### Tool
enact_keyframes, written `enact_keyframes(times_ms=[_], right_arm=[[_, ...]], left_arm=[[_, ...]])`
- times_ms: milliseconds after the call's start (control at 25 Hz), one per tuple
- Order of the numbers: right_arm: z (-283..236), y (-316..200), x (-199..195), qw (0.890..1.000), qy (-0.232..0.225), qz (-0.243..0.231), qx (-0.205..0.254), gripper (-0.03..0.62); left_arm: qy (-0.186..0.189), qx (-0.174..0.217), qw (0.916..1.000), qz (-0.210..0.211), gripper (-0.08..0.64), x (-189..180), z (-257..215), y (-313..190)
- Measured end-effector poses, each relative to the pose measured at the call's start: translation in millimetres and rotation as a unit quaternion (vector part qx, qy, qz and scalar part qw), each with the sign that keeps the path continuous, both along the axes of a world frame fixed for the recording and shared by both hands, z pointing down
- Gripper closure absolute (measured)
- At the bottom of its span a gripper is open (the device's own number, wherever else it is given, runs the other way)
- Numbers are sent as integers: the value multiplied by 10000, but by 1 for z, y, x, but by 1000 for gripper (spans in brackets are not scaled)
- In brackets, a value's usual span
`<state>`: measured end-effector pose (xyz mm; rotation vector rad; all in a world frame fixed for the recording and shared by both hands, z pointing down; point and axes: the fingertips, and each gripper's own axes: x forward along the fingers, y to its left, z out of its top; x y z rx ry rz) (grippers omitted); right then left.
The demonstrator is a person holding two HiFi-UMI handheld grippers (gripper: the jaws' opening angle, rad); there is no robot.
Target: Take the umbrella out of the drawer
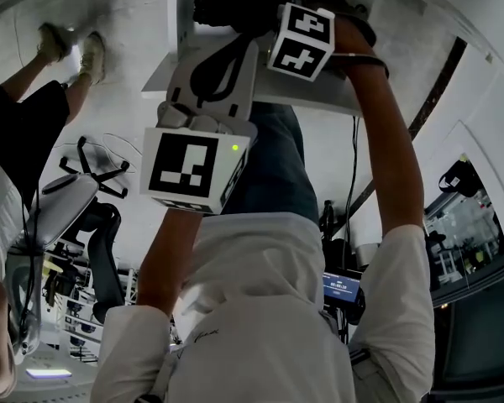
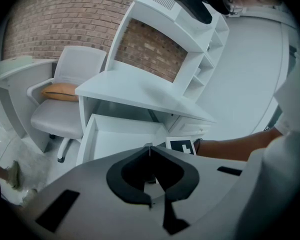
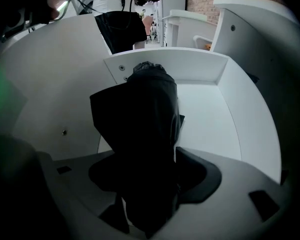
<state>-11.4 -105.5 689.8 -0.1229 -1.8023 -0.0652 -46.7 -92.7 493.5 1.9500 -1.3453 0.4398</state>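
My right gripper [image 3: 152, 170] points steeply down into the open white drawer [image 3: 242, 119] with its jaws spread wide, and the black folded fabric umbrella [image 3: 150, 114] sits between them; I cannot see the pads pressing on it. The umbrella lies on the drawer floor, its long axis running straight away from my jaws toward the drawer's far wall, where its bunched end stops just short of the panel. It keeps to the left half of the drawer, near the left side wall, and a loose flap of fabric sticks out on that side. My left gripper [image 2: 150, 151] hangs above and apart from the drawer, its jaws closed together on nothing. From there I see the white desk with a shelved hutch [image 2: 135, 91] whose top overhangs the back of the drawer, and my bare right forearm [image 2: 230, 146] reaching in under it. Left of the desk stands a pale grey office chair [image 2: 70, 84] with an orange cushion [image 2: 60, 91] on its seat, in front of a red-brown brick wall [image 2: 55, 19]
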Motion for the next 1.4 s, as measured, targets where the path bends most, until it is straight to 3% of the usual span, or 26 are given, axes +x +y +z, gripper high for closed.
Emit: enact_keyframes(times_ms=[880,1400], right_arm=[[16,1,-1,9999,159,-58,-8,327],[13,3,0,9976,249,638,45,345]], left_arm=[[43,28,9998,169,543,2,3,0],[181,10,9998,4,543,-1,-3,0]])
